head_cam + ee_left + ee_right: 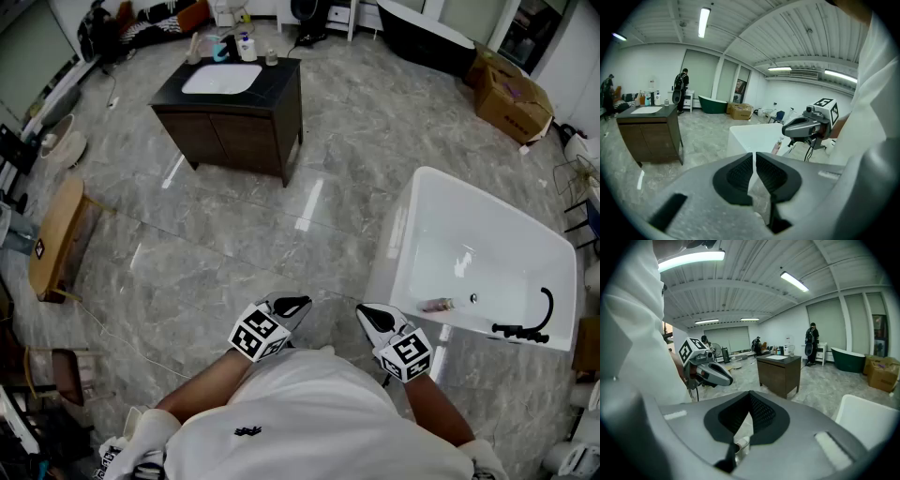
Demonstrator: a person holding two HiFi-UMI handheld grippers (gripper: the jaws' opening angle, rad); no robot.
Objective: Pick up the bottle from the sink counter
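- left tongs (292,307) are sitting pinched shut, only a hairline slit between the pads, nothing in them
- right tongs (372,314) are doing the same: pads together, empty
- person is holding both close against the torso, tips angling toward each other; that reads as a carry pose for walking, not a reach
- bottle (246,45) is standing upright at the back edge of the bench (281,80), just behind the sink (221,79), among a few other small items. I'm taking the white one with the blue band as the target, but can't be sure
- bench is sitting well apart from both tongs, with a stretch of floor (234,216) between, so the pick isn't started and the approach is the step in hand
- tub (412,216) is sitting just to the person's right, with a second bottle (437,305) lying on its side in it near the drain. It's not on the bench, so probably not the task's thing
- next move is calling for: walk to the bench front, open one pair of tongs wide before reaching, and come in over the sink since the bottle is parked behind it
- risk: neighbours are crowding the bottle, so a sloppy approach could be knocking them over
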